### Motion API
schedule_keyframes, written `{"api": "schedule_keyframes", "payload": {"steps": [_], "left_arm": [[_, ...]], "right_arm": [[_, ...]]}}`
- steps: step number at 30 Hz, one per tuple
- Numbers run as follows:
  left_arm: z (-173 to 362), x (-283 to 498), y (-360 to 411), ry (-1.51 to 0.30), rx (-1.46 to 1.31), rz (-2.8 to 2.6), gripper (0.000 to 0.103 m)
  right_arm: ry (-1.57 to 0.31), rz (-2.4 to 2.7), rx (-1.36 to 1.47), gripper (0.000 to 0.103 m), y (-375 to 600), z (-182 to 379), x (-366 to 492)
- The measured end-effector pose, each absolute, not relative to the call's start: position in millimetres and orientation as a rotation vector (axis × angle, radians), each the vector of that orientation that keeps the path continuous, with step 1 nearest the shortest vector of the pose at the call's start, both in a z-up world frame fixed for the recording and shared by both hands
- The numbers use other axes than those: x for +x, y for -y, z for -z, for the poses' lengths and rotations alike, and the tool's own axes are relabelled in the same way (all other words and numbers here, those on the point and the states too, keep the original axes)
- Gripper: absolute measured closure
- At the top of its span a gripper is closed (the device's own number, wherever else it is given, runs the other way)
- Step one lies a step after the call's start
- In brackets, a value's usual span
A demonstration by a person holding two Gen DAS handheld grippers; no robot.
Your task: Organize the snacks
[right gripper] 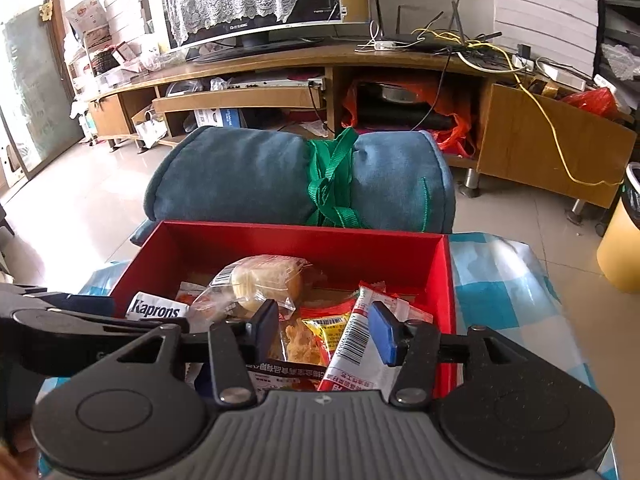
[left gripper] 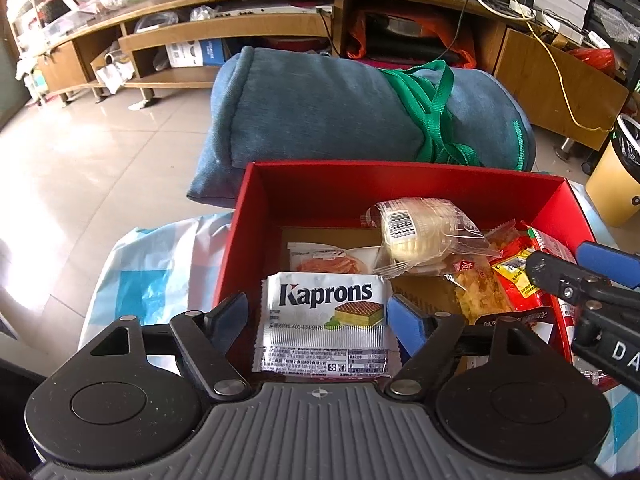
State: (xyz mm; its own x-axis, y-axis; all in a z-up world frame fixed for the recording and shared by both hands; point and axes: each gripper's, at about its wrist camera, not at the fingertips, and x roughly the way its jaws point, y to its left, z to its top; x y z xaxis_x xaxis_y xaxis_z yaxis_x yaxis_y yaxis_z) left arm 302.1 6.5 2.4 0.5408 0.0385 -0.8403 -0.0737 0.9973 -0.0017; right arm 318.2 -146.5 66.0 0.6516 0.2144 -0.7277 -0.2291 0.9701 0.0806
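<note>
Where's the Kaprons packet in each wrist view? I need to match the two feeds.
Left wrist: Kaprons packet bottom centre, between the left tongs.
Right wrist: Kaprons packet at left, partly hidden, inside the box's left end.
Shared landmark: red box.

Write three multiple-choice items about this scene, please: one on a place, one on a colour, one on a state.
1. Where is the Kaprons packet?
A. between the left gripper's fingers
B. on the floor
C. on the TV stand

2. What colour is the box that holds the snacks?
A. yellow
B. red
C. white

3. How is the right gripper?
A. shut on a packet
B. out of view
C. open

Answers:
1 A: the packet lies between the fingers of the left gripper, at the box's near edge.
2 B: the walls are red inside and outside.
3 C: its fingers stand apart above the snacks, gripping nothing.
</note>
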Motion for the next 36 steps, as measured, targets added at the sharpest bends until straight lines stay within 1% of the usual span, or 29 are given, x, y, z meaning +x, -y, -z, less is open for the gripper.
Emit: {"api": "schedule_keyframes", "payload": {"steps": [6,13,17,36], "left_arm": [[-8,293,-10,-0.987,-0.035,-0.071,0.021],[-19,271,-12,-0.966,-0.038,-0.058,0.021],[-24,257,-15,-0.953,-0.059,-0.047,0.016],[-28,193,-9,-0.939,-0.061,0.017,0.015]], "right_arm": [[-0.851,-0.249,-0.023,0.057,143,-65,310],[-0.859,-0.246,-0.039,0.054,138,-72,289],[-0.862,-0.239,-0.030,0.054,140,-75,275],[-0.889,-0.245,0.030,0.051,147,-80,203]]}}
